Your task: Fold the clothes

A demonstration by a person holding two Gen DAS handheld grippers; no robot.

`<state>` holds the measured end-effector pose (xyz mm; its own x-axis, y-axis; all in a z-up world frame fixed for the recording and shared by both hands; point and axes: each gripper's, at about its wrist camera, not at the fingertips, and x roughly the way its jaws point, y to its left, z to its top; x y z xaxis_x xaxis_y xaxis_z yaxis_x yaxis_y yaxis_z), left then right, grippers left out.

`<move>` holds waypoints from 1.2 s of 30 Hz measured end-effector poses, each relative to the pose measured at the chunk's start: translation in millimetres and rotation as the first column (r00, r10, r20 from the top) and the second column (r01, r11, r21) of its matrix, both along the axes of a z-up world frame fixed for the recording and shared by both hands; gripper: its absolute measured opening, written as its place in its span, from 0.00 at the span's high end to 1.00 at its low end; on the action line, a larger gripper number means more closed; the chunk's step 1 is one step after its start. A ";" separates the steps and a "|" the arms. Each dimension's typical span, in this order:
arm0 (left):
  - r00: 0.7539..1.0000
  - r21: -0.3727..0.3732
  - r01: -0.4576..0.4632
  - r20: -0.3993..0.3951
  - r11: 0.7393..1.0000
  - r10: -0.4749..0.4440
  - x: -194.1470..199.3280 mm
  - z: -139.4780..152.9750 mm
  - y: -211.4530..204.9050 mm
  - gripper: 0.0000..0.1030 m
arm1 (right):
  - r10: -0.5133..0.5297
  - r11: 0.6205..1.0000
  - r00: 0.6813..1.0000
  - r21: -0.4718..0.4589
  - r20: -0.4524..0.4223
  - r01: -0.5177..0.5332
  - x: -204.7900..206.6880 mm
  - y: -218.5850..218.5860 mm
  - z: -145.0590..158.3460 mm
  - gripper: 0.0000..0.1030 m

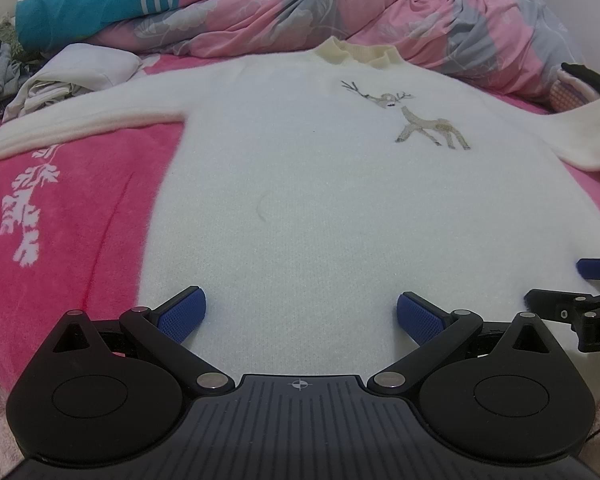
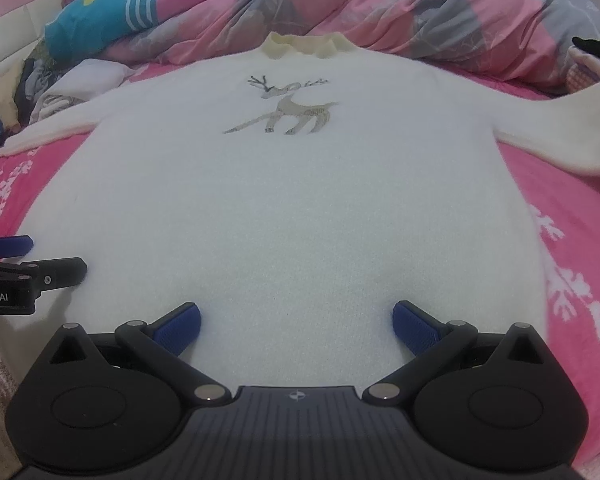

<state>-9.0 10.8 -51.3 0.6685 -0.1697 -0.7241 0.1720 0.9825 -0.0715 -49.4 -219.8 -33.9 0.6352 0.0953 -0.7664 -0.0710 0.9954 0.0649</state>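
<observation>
A white sweater (image 1: 300, 184) with a stitched deer (image 1: 416, 120) lies flat, front up, on a pink bedspread (image 1: 68, 216), collar (image 1: 356, 50) far from me and both sleeves spread sideways. My left gripper (image 1: 300, 316) stands open over the hem's left part, nothing between its blue pads. In the right wrist view the same sweater (image 2: 292, 200) fills the frame, and my right gripper (image 2: 296, 326) is open over the hem's right part. Each gripper shows at the other view's edge: the right gripper (image 1: 580, 292) and the left gripper (image 2: 20, 264).
A rumpled pink and grey quilt (image 1: 380, 8) with a teal patch (image 1: 92, 4) is heaped beyond the collar. Crumpled white cloth (image 1: 72, 76) and other clothes lie at far left. A dark item (image 1: 588, 76) sits at far right by the sleeve.
</observation>
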 end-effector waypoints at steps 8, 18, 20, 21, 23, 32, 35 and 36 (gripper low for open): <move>1.000 0.000 0.000 0.000 1.000 0.000 0.3 -0.1 1.2 0.00 | 0.003 1.000 1.000 0.013 0.001 -0.003 1.4 -3.3 0.6 0.00; 1.000 0.000 -0.002 0.001 1.000 0.002 0.1 -0.2 1.4 0.00 | -0.001 1.000 1.000 0.019 -0.004 0.001 1.2 -3.2 1.5 0.00; 1.000 -0.001 -0.002 0.001 1.000 0.002 -0.3 -0.1 1.2 0.00 | -0.001 1.000 1.000 0.020 -0.005 0.001 1.3 -3.2 1.7 0.00; 1.000 -0.001 -0.002 0.001 1.000 0.002 -0.2 -0.1 1.4 0.00 | -0.001 1.000 1.000 0.019 -0.006 0.001 1.3 -3.1 1.7 0.00; 1.000 -0.001 -0.002 0.001 1.000 0.002 -0.1 0.0 1.4 0.00 | -0.001 1.000 1.000 0.018 -0.009 0.001 1.3 -2.5 2.0 0.00; 1.000 -0.003 -0.006 0.001 1.000 0.006 0.1 0.2 1.4 0.00 | -0.006 1.000 0.999 0.019 -0.045 0.007 7.1 -3.1 3.8 0.00; 1.000 -0.002 -0.003 0.004 1.000 0.003 0.3 -0.3 1.7 0.00 | -0.007 1.000 0.999 0.017 -0.043 0.008 6.4 -2.2 3.7 0.00; 1.000 -0.002 -0.002 0.004 1.000 0.002 0.5 -0.4 1.8 0.00 | -0.008 1.000 0.999 0.017 -0.042 0.009 5.9 -1.8 3.8 0.00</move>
<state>-8.6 12.6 -51.7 0.6720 -0.1692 -0.7210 0.1698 0.9828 -0.0724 -43.5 -221.6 -30.1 0.6035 0.1030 -0.7907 -0.0592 0.9947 0.0844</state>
